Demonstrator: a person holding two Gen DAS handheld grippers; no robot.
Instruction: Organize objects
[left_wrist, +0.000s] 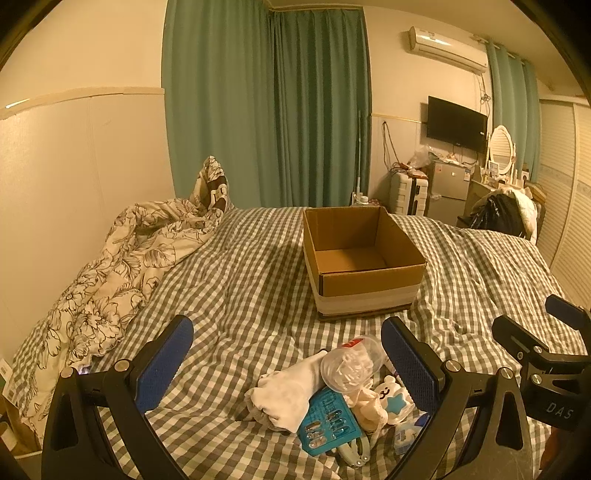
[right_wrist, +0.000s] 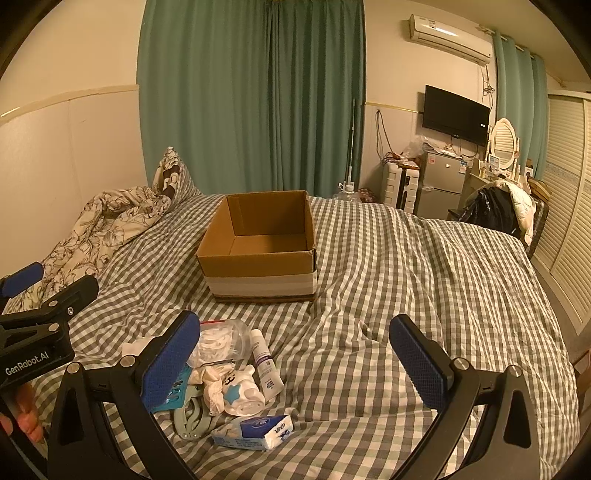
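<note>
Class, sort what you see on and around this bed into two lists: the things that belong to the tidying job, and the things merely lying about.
Job: cardboard box; tissue pack; cream tube; clear tub; bear toy; white cloth; blue card.

Lying about: floral quilt; television; fridge.

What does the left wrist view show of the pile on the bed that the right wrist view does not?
Only the left wrist view shows the whole teal card of nail tips and the white cloth. Only the right wrist view shows the tissue pack and the white tube fully. Both show the empty cardboard box beyond the pile, the bear-shaped case, the clear tub, and both grippers' jaws open, holding nothing.
</note>
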